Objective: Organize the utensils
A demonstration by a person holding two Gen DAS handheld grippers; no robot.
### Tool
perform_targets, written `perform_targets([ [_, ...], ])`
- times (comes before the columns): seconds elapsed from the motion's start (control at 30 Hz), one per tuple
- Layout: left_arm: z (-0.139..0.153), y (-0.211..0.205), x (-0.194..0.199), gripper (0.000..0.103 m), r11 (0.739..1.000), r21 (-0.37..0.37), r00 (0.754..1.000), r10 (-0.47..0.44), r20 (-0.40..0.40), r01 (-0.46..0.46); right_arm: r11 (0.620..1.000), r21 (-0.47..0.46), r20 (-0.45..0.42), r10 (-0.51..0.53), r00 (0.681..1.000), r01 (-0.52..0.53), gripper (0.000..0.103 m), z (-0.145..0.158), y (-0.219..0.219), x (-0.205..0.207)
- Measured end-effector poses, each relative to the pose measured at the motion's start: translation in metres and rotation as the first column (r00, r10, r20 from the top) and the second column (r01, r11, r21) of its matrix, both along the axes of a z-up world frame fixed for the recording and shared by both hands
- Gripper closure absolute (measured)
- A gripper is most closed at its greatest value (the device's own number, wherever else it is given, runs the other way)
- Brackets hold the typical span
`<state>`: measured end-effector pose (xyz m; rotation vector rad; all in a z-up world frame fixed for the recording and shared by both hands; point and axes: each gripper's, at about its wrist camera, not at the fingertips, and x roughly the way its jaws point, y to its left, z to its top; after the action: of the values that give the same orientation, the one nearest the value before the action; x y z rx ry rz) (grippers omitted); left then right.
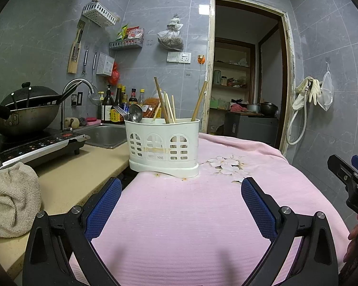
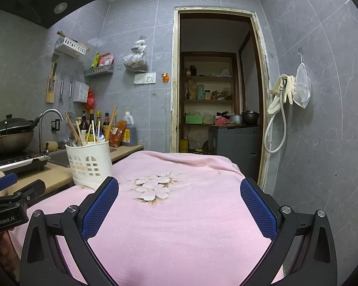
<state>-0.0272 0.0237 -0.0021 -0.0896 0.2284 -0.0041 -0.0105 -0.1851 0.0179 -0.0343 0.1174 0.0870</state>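
My left wrist camera sits low over the pink cloth (image 1: 179, 226), facing 12 o'clock at the white caddy (image 1: 163, 143), fairly near. My right wrist camera looks the same way from further right, caddy (image 2: 89, 164) at 10 o'clock. Both share cloth, caddy, doorway (image 1: 248, 71) (each also catches the other gripper's edge).

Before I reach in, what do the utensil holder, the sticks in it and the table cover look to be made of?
Utensil holder: off-white, moulded with arched cut-outs, matt and stained; likely plastic.
Chopsticks: pale tan and dull, probably bamboo or wood.
Ladle: grey with a mirror-like shine, evidently metal.
Pink cloth: fine ribbed weave, soft folds and printed flowers; a textile.
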Motion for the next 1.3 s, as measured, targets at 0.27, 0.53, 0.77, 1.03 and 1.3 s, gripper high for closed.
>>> perform_targets([
  [0.27,-0.0008,-0.0010,-0.0007,0.004,1.000,0.000,1.000,-0.001,-0.003,0.001,1.000,-0.001,-0.001,0.000,1.000,0.000,0.000,0.0000,-0.0004,0.0006],
  [0.53,-0.0007,-0.0016,-0.0010,0.004,1.000,-0.001,1.000,0.000,-0.003,0.000,1.000,-0.001,0.000,-0.001,1.000,0.001,0.000,0.0001,0.0000,0.0005],
  [0.77,-0.0007,-0.0019,-0.0009,0.004,1.000,0.000,1.000,0.000,-0.005,0.000,1.000,0.000,-0.001,0.000,1.000,0.000,0.000,0.0000,0.0005,0.0000],
  [1.03,-0.0021,0.0004,-0.0007,0.004,1.000,-0.006,1.000,-0.003,-0.008,0.003,1.000,0.002,-0.002,-0.001,1.000,0.001,0.000,-0.0001,0.0022,-0.0017],
  [1.3,-0.0022,0.0005,-0.0005,0.004,1.000,-0.005,1.000,-0.003,-0.008,0.003,1.000,0.002,-0.005,0.000,1.000,0.000,0.000,0.0000,0.0029,-0.0019],
])
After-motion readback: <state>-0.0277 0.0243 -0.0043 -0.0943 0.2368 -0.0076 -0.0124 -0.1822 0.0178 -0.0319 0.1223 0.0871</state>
